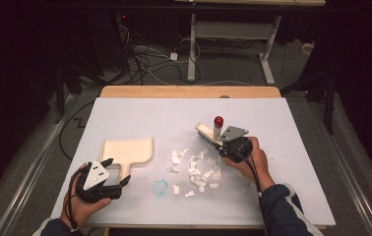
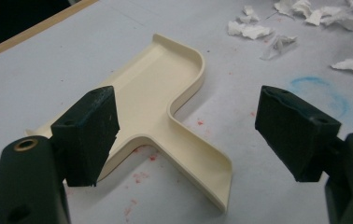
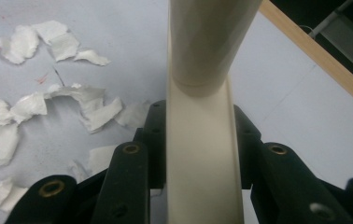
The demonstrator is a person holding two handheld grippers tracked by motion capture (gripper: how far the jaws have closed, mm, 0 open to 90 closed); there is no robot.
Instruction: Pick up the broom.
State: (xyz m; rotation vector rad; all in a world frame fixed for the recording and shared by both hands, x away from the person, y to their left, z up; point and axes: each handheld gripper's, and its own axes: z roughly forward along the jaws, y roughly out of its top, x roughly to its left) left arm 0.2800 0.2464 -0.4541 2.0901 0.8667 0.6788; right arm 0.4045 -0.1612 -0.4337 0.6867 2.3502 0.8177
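Observation:
A cream dustpan [image 1: 127,150] lies flat on the white table left of centre, its short handle [image 2: 198,158] pointing toward the person. My left gripper [image 1: 118,170] is open, with one jaw on each side of that handle and not touching it [image 2: 184,135]. Torn white paper scraps [image 1: 196,169] are scattered in the middle of the table. My right gripper [image 1: 217,141] is shut on a cream brush [image 1: 207,132] just beyond the scraps. The brush's round handle with a red tip [image 1: 218,120] stands up. In the right gripper view both jaws clamp the cream bar [image 3: 200,154], with scraps [image 3: 48,107] to its left.
A blue scribbled ring [image 1: 160,187] marks the table near the front, right of the left gripper. The wooden table edge [image 1: 189,92] runs along the far side. Beyond it are cables on the floor and a white desk frame [image 1: 233,34].

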